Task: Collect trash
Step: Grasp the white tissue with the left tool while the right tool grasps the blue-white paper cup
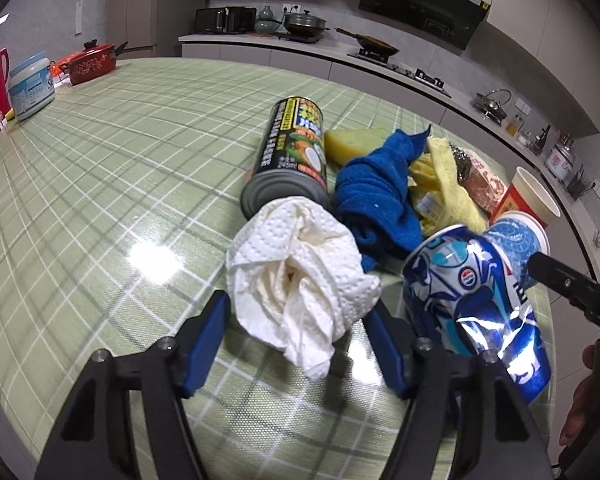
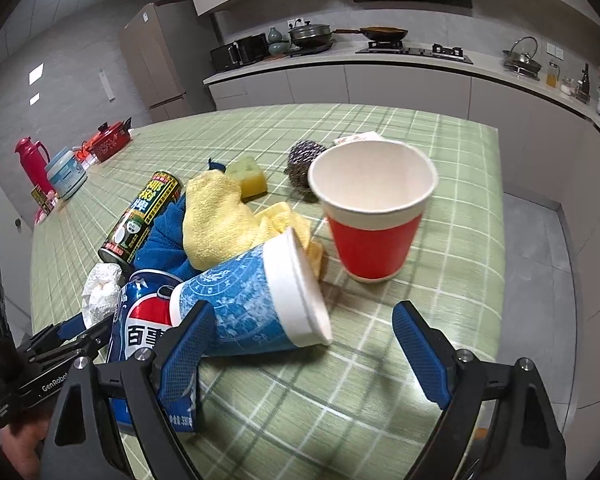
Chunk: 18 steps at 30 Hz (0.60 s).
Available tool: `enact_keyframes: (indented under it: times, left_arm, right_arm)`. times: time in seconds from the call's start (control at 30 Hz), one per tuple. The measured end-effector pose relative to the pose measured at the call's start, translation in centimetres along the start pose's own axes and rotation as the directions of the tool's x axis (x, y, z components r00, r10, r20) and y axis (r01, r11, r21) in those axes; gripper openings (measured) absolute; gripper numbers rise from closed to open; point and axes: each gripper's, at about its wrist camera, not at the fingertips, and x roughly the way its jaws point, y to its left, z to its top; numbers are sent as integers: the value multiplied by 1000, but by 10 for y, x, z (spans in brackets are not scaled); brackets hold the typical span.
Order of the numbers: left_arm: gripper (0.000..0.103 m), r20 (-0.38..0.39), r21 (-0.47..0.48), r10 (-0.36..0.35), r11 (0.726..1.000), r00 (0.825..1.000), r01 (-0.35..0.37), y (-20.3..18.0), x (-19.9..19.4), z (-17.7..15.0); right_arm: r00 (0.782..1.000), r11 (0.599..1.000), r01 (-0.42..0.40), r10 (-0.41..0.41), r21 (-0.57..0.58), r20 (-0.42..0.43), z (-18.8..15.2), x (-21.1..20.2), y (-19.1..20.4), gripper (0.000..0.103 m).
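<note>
The left claw [image 1: 300,320] is wide open around the tissue [image 1: 300,280] beside the blue can [image 1: 476,300], so next it should squeeze; the right claw [image 2: 304,352] is open too

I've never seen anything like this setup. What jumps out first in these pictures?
A heap of litter on the green checked tablecloth: a crumpled white paper towel sits between the open left gripper's blue fingers, beside a crushed blue Pepsi can. The open right gripper faces a tipped-over blue paper cup, with an upright red paper cup just behind it.
</note>
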Motion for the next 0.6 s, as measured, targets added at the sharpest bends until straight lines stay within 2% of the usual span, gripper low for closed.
enact_keyframes:
  times: [0.3, 0.47, 0.53, 0.6]
  left_arm:
    - [69, -3, 1, 19, 1000, 1000, -19, 13, 0, 3]
    - [69, -11, 6, 4, 1000, 1000, -4, 14, 4, 7]
    - [69, -9, 9, -3, 1000, 1000, 3, 13, 5, 8]
    - [64, -10, 10, -12, 1000, 1000, 12, 12, 6, 9]
  right_arm:
    - [998, 998, -49, 48, -39, -38, 0, 19, 26, 92]
    - [997, 998, -62, 60, -29, -48, 0, 28, 29, 92]
    - [997, 997, -72, 71, -22, -36, 1, 26, 27, 87]
    - [996, 997, -81, 80, -20, -32, 1, 24, 26, 75]
